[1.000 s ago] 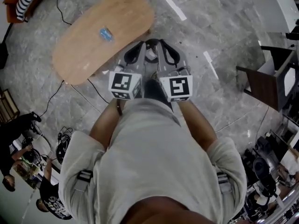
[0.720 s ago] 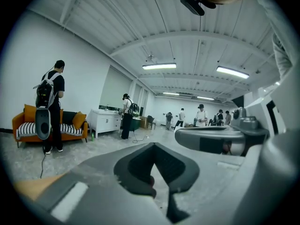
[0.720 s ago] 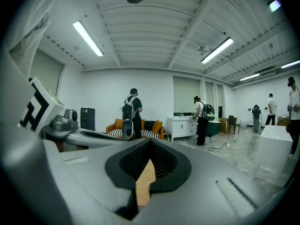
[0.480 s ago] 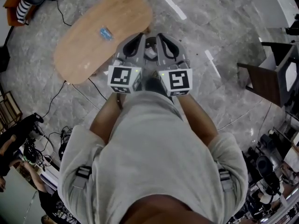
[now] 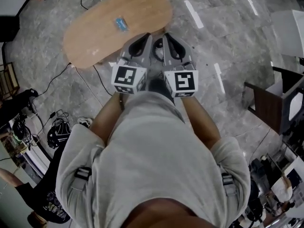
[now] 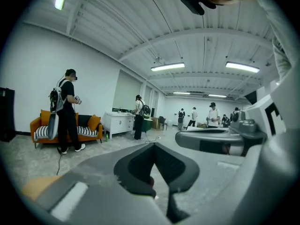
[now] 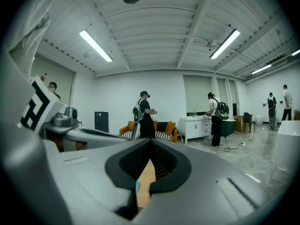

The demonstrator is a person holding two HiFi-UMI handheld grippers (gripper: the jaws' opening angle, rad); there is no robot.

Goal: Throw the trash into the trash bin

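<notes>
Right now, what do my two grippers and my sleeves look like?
The left gripper and the right gripper match: light grey moulded bodies with black-lined jaws that taper to a point. Each carries a white cube at the back, printed with black square markers. The person wears a light grey short-sleeved shirt, with grey straps and dark buckles at both shoulders.

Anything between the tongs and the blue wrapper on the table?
Nothing visible. The blue wrapper lies alone on the wooden table, just past the left tongs and right tongs, both shut, with only bare tabletop between.
</notes>
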